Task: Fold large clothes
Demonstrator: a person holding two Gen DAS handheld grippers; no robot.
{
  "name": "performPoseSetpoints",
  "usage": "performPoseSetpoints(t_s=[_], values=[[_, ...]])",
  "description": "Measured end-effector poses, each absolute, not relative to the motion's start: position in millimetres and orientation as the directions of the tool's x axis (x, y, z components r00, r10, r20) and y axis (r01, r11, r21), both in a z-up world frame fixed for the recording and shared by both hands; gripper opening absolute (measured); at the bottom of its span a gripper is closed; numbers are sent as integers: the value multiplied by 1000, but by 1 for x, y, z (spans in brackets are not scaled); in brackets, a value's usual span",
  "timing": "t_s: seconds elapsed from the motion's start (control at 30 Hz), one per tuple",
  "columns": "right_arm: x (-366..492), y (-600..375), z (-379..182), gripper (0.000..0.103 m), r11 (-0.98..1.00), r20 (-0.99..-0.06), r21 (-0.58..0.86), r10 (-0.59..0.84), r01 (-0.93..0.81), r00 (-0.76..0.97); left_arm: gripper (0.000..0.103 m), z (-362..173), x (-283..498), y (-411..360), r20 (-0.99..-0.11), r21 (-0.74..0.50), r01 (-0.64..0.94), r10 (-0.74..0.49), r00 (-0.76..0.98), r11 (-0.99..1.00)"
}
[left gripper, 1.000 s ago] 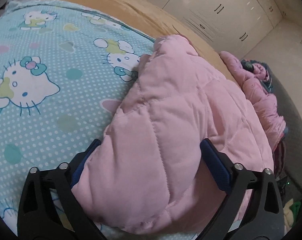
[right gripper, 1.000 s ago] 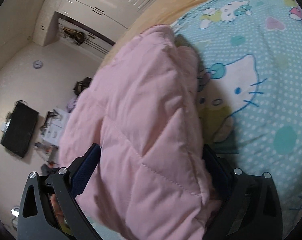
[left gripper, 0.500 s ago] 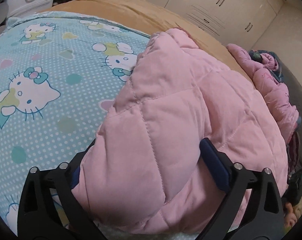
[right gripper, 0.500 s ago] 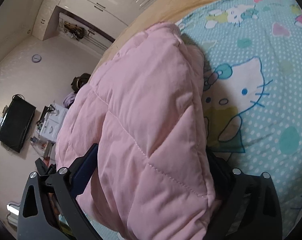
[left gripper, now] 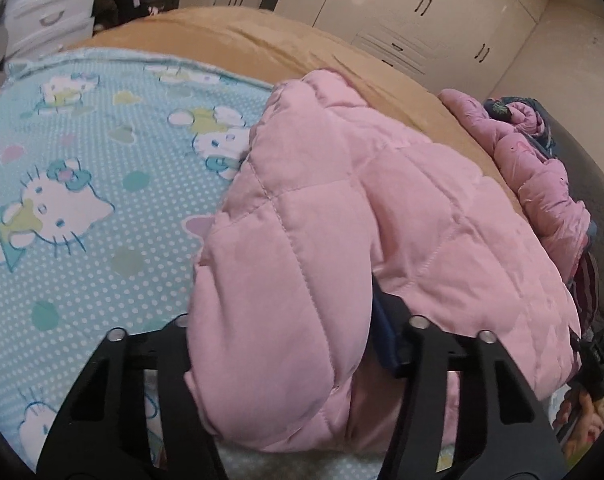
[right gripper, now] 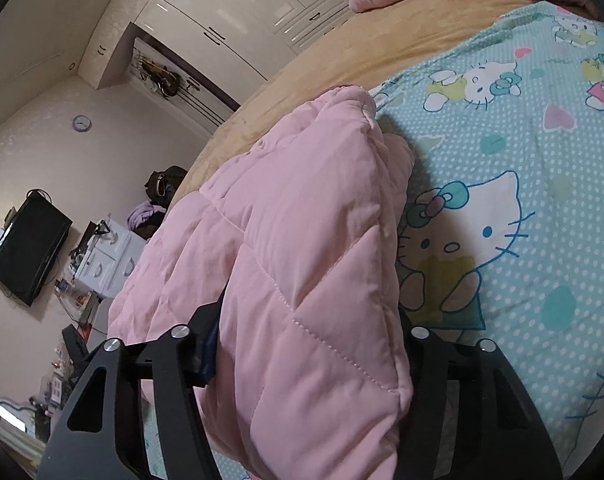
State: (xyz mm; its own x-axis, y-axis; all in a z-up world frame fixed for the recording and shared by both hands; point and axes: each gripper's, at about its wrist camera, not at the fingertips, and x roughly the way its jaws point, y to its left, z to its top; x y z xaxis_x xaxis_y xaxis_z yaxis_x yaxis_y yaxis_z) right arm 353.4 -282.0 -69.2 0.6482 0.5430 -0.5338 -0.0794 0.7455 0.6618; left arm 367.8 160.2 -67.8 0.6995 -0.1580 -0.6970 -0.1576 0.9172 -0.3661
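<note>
Left gripper (left gripper: 285, 340) angles downward over the bed, jaws closing, a thick fold of the pink quilted padded jacket (left gripper: 342, 216) bunched between them and bulging over the blue pads. Right gripper (right gripper: 306, 344) likewise tilts down, jaws closing on the jacket's opposite edge (right gripper: 302, 264), fabric pinched between its black fingers. The jacket lies on the turquoise dotted cartoon-cat bedsheet (left gripper: 81, 200), its far end reaching the tan blanket (left gripper: 229, 36). A second, crumpled pink garment (left gripper: 542, 184) sits beside it at the bed edge. No containers observed.
</note>
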Motion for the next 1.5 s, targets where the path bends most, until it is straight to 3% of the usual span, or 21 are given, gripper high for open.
performPoseSetpoints(t_s=[0.27,0.73,1.5], values=[[338,-276,-53,51,763,-522,633,544,-129,657,35,-47,352,153,-664,-391,-117,-192,723,913],[281,-256,-14,50,813,-580,536,551,-228,600,35,-23,291,135,-687,-329,-81,-180,704,941],[230,-280,-33,50,824,-624,551,514,-136,589,35,-44,213,131,-720,-279,-102,-137,681,955]])
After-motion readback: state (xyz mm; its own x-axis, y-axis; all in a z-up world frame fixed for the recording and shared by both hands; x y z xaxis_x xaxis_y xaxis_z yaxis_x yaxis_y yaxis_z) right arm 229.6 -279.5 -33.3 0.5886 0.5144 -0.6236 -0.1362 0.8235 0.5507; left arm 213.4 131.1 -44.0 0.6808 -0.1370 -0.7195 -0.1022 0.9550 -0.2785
